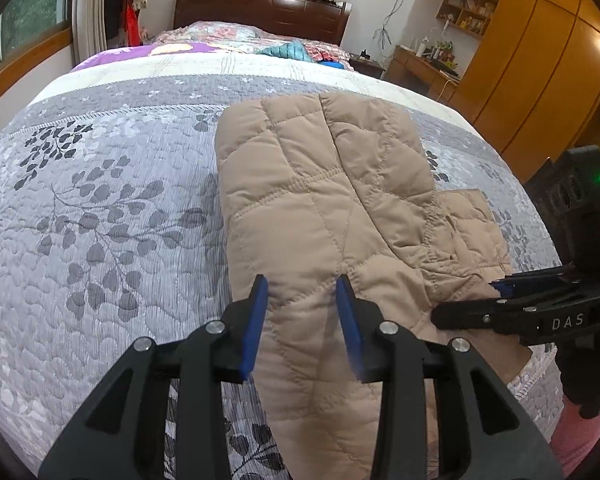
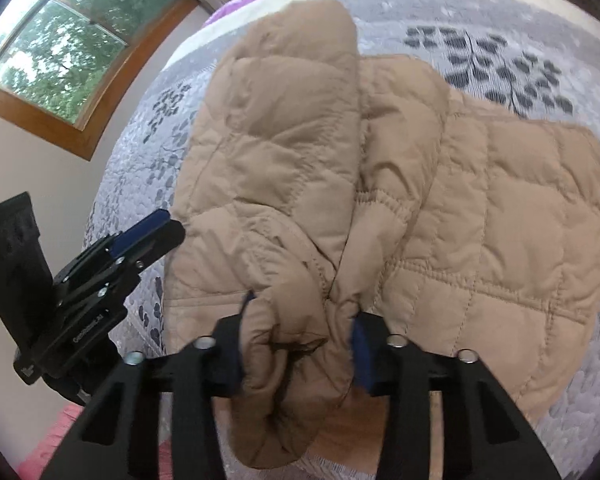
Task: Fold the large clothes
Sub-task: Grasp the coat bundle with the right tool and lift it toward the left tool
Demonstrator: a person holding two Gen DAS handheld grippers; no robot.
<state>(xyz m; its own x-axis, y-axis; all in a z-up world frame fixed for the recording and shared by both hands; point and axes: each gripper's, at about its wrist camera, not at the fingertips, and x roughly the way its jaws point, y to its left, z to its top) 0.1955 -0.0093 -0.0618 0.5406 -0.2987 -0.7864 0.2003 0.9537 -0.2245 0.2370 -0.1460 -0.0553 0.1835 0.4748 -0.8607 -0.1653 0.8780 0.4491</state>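
- The left gripper [image 1: 302, 288] is matte black, with angular arms that have slot-shaped cut-outs.
- Round silver screw heads sit at its pivots.
- Flat blue pads [image 1: 260, 320] line the inner faces of its jaws.
- The right gripper [image 2: 300, 320] has the same black frame, silver screws and dark blue pads.
- Seen from the left wrist camera, its side arm bears the white letters "DAS".
- A boxy black housing behind it shows a small green light.
- Pink fabric, perhaps clothing, shows at the lower edge of both views.
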